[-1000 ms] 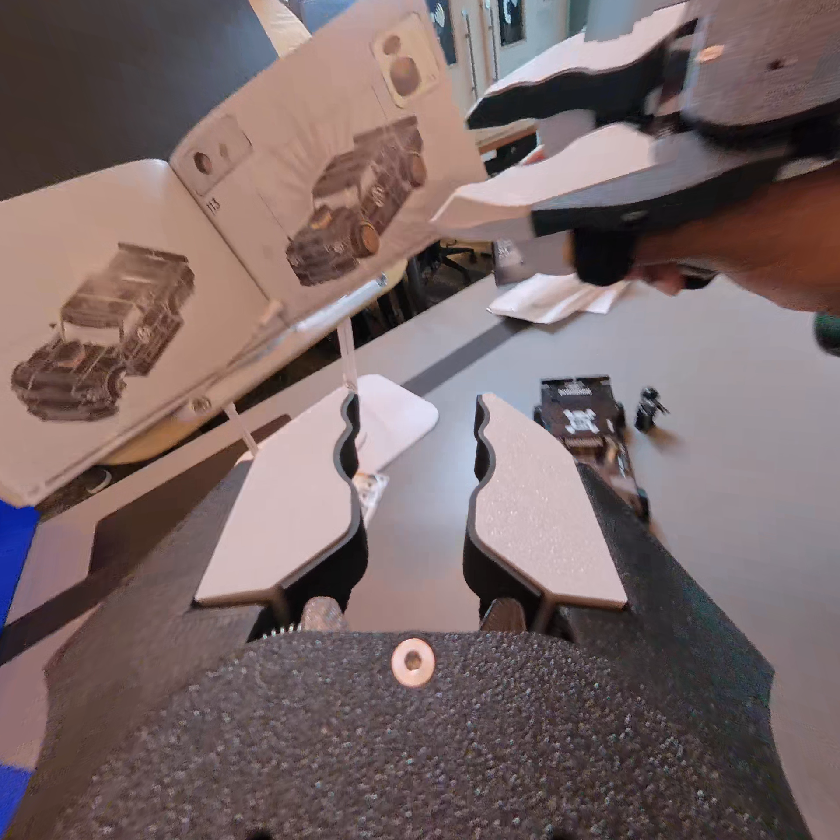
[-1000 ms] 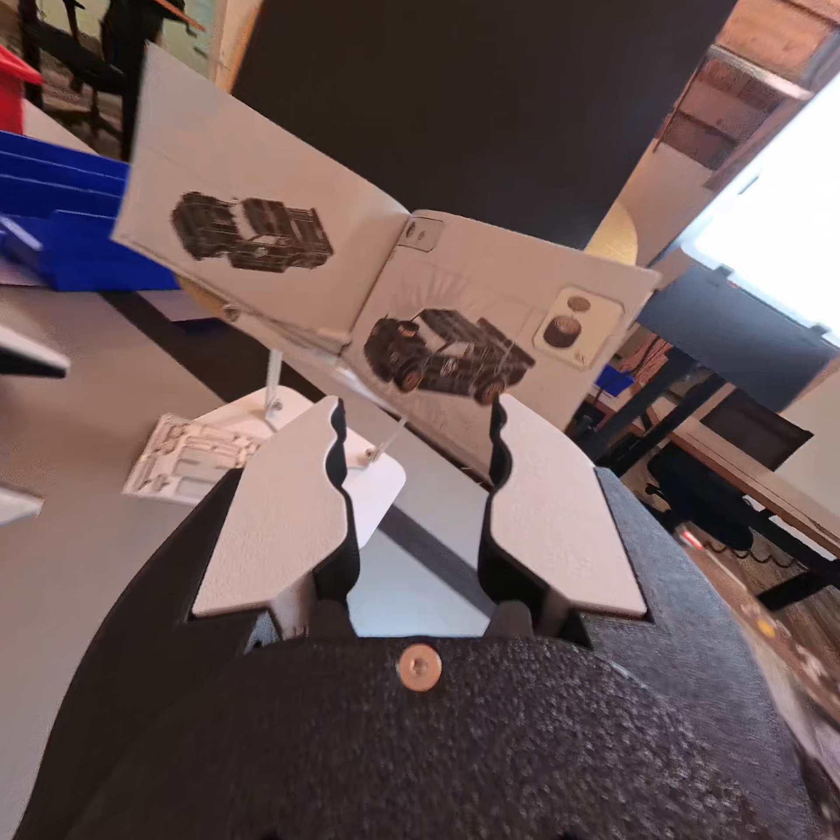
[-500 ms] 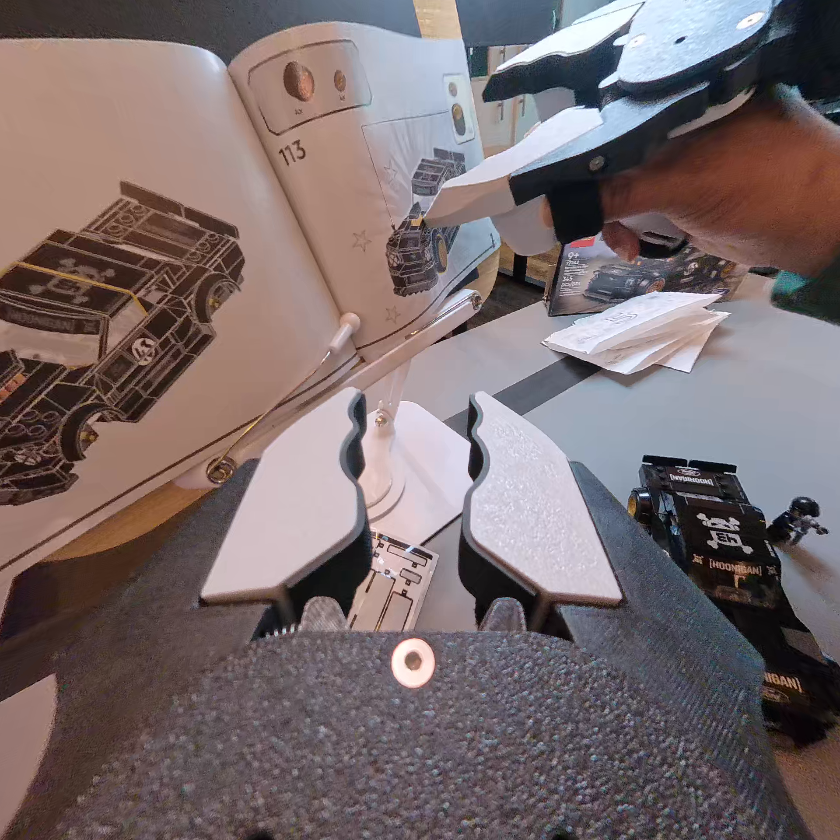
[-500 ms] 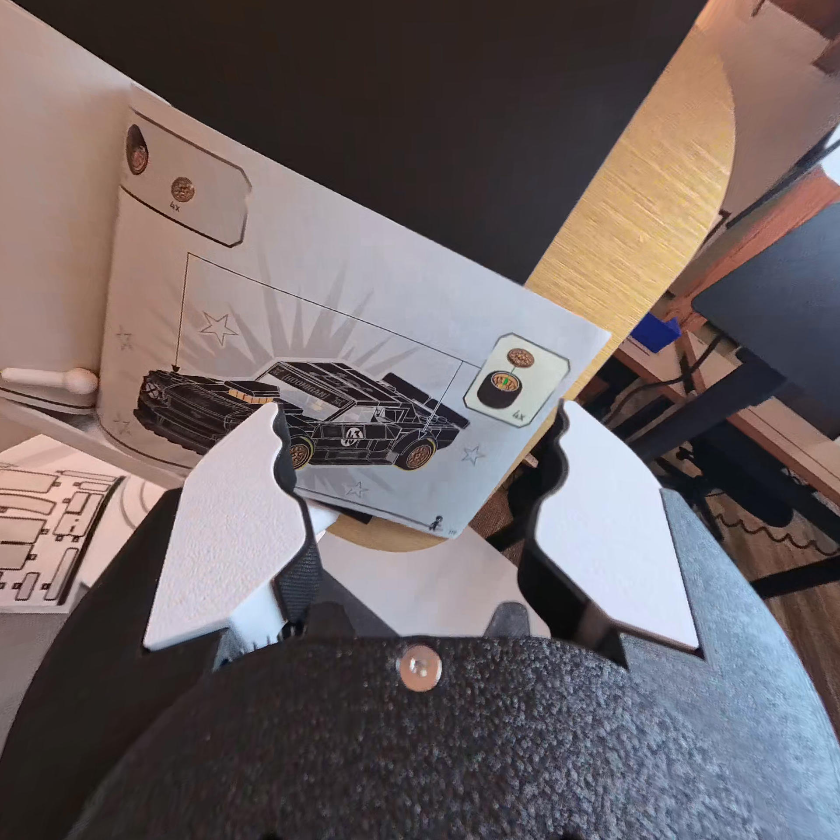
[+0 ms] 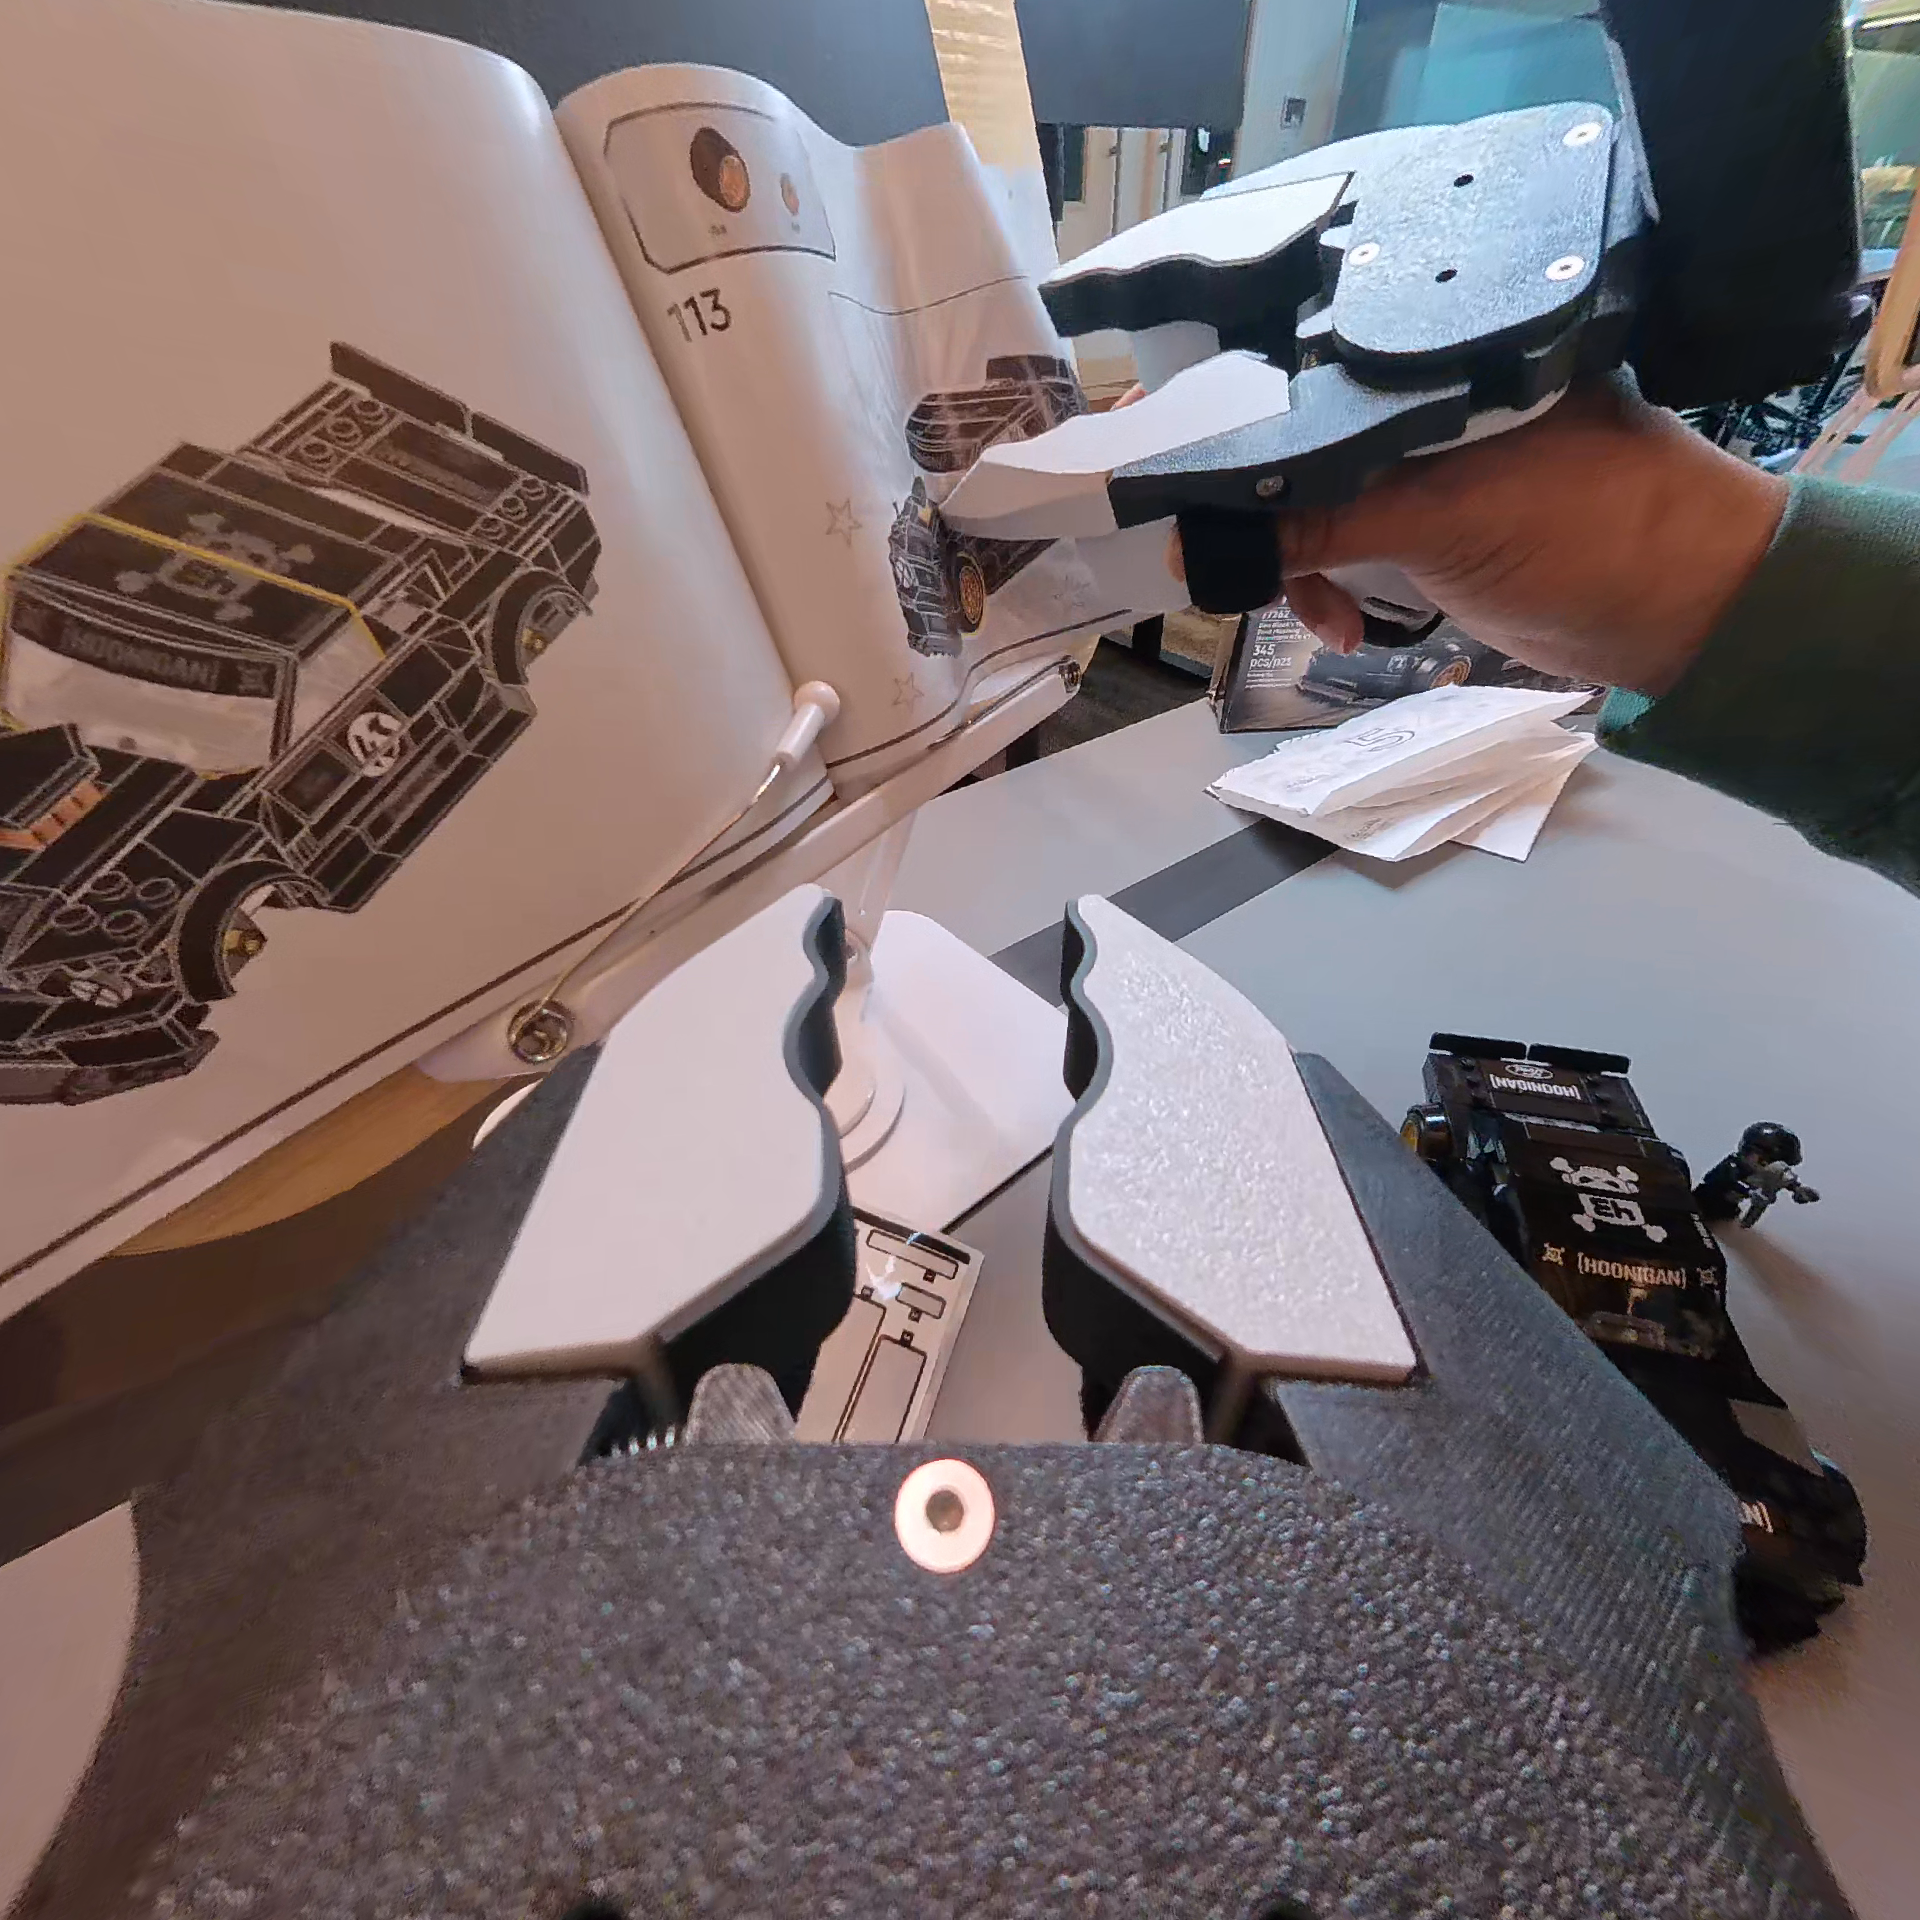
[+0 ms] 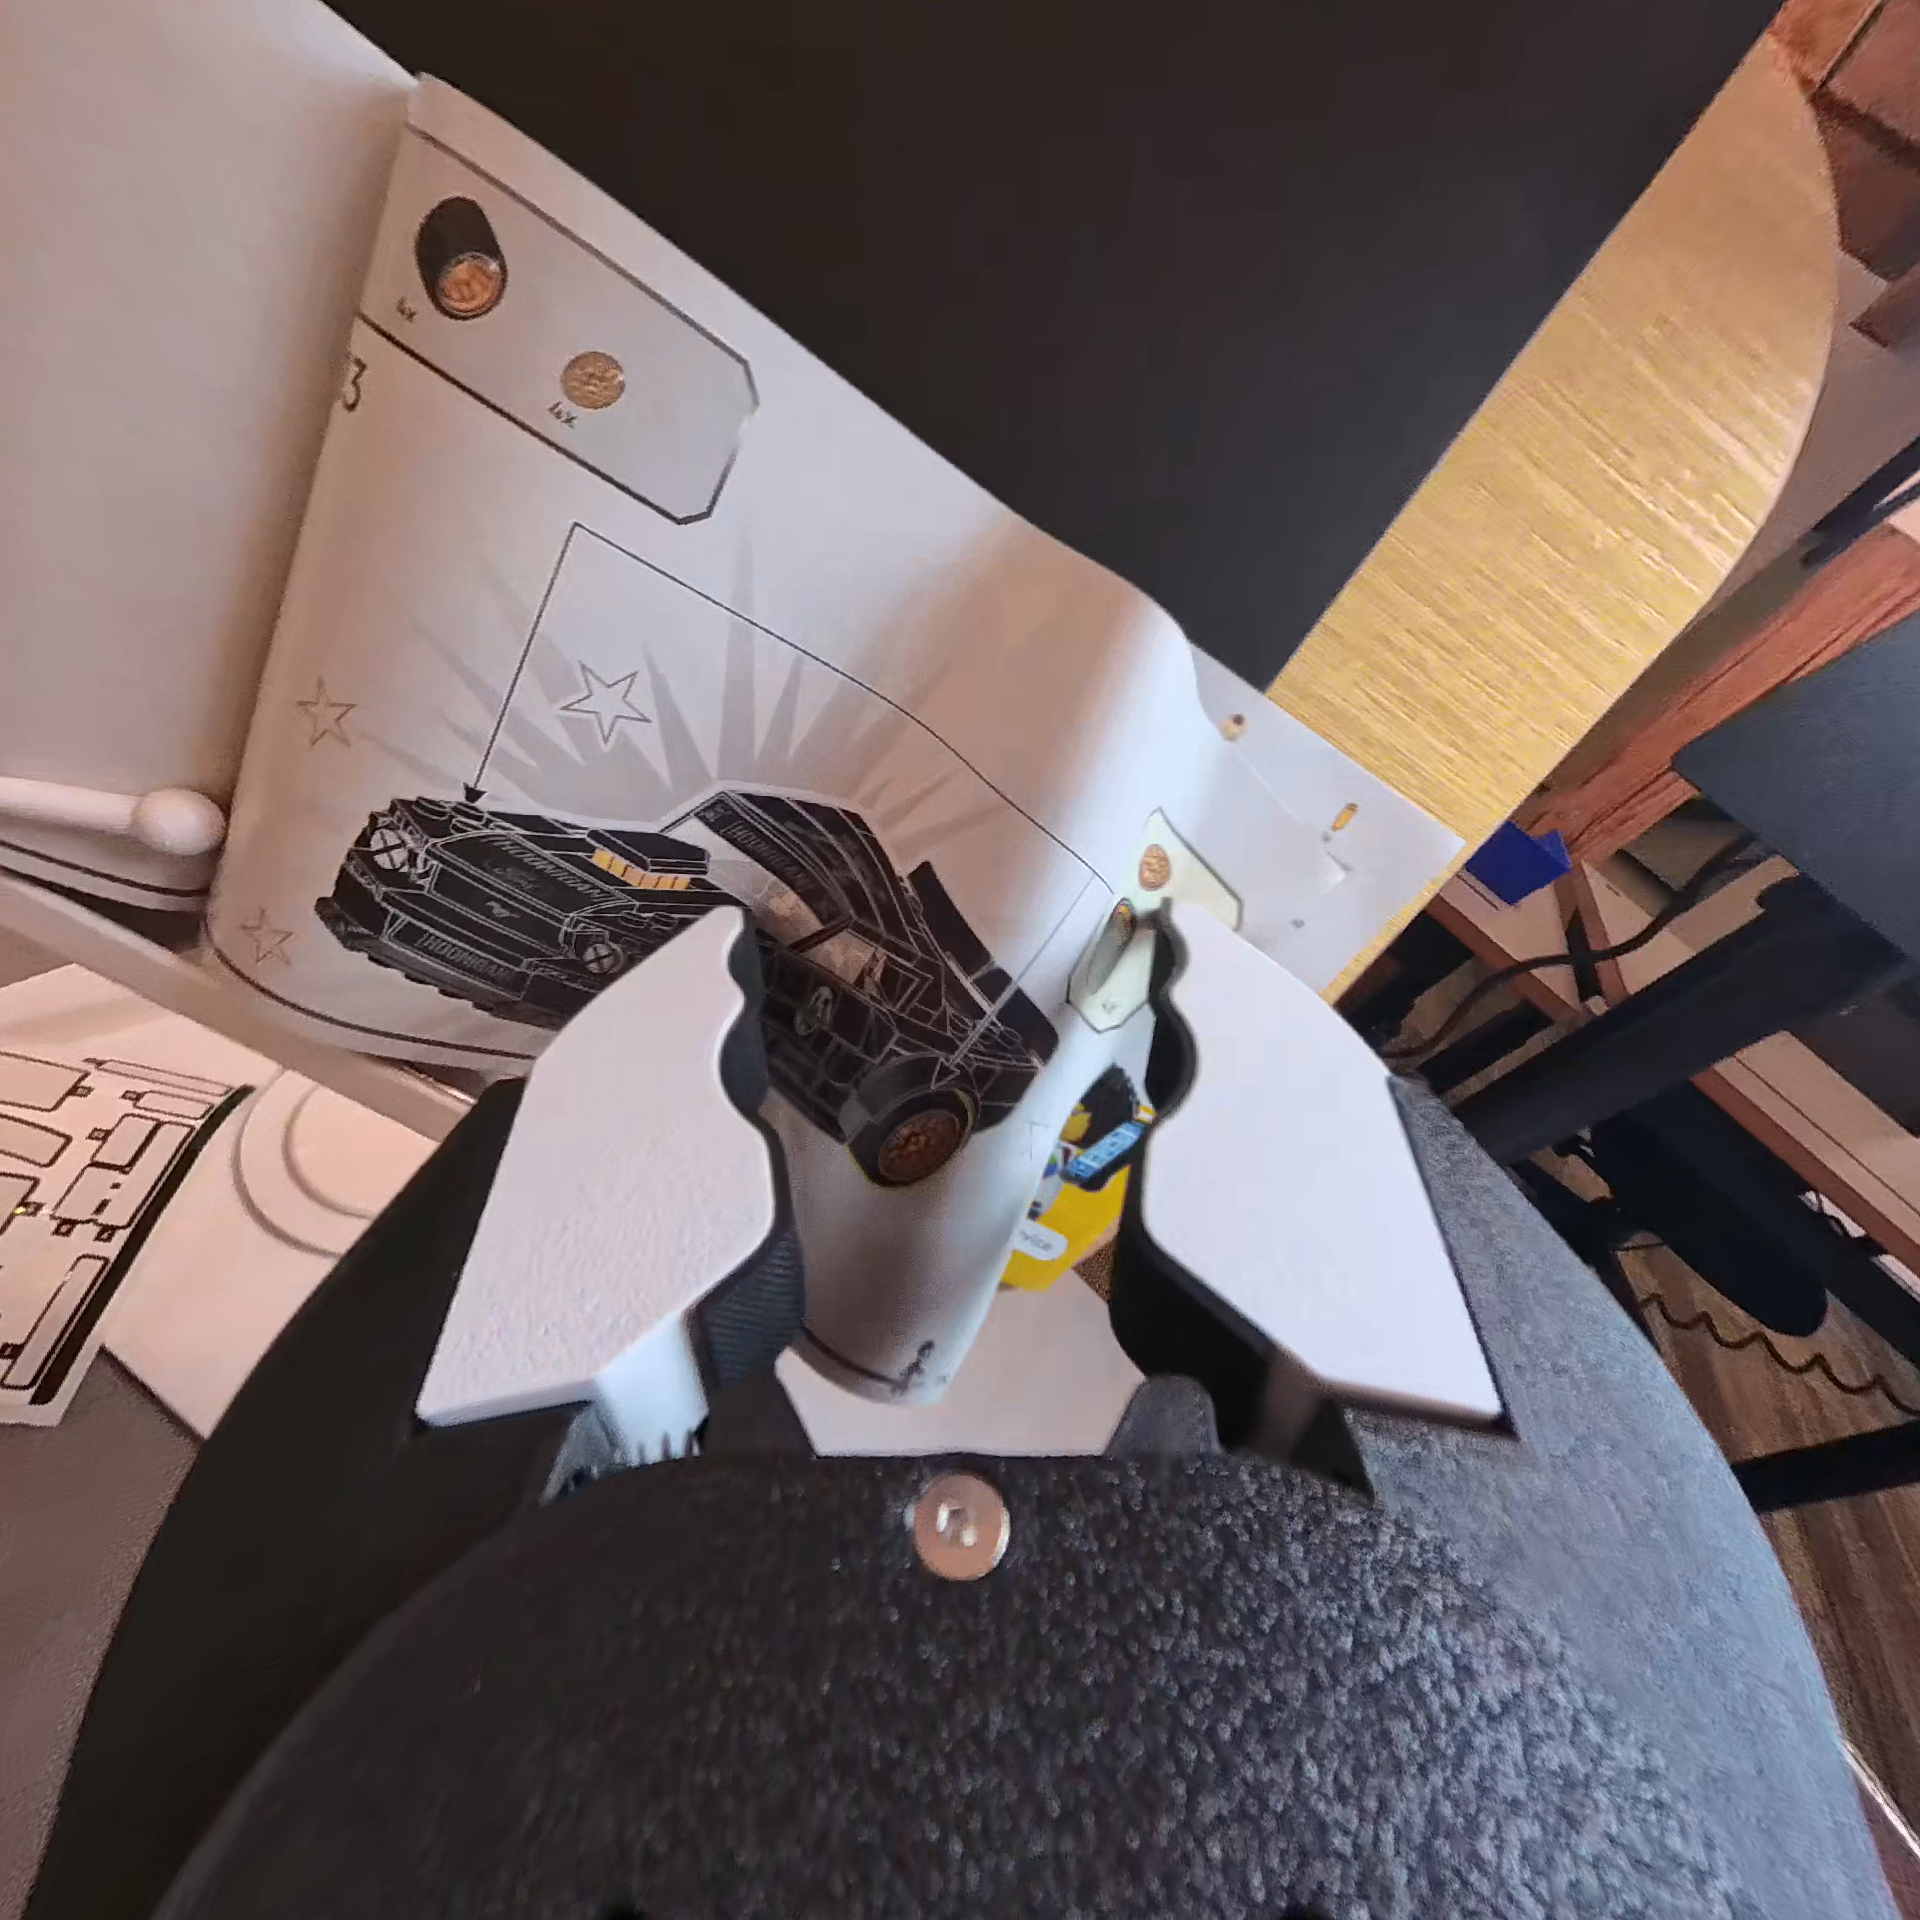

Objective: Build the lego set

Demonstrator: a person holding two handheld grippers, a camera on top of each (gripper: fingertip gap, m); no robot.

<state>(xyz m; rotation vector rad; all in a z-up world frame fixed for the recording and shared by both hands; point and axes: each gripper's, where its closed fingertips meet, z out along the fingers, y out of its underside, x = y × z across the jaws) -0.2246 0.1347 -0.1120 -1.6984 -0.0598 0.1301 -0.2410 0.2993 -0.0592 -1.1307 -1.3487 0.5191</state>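
Observation:
An open instruction booklet [image 5: 364, 416] rests on a white stand [image 5: 956, 1049]. My right gripper [image 6: 954, 935] is open, and the curled lower right corner of the right-hand page [image 6: 727, 623] lies between its fingers; a yellow picture on the page behind shows. It also shows in the left wrist view [image 5: 1003, 400], held by a hand against that page. My left gripper [image 5: 951, 925] is open and empty, low in front of the stand. The black lego car [image 5: 1579, 1216] lies on the grey table [image 5: 1558, 956] to its right, with a small dark minifigure [image 5: 1761, 1174] beside it.
A sticker sheet [image 5: 904, 1320] lies by the stand's base; it also shows in the right wrist view [image 6: 62, 1174]. White paper bags [image 5: 1403, 769] and the set's dark box [image 5: 1351, 675] sit at the back right. Desks and chairs stand beyond the table's edge. My right tips are about 25 centimeters from the black lego car [image 5: 1579, 1216], my left tips only 20 centimeters. It is some 25 centimeters from my left tips to the small dark minifigure [image 5: 1761, 1174].
My right gripper has moved in onto the right page's lower corner, and the page now curls up between its fingers. My left gripper has come closer to the stand, then held.

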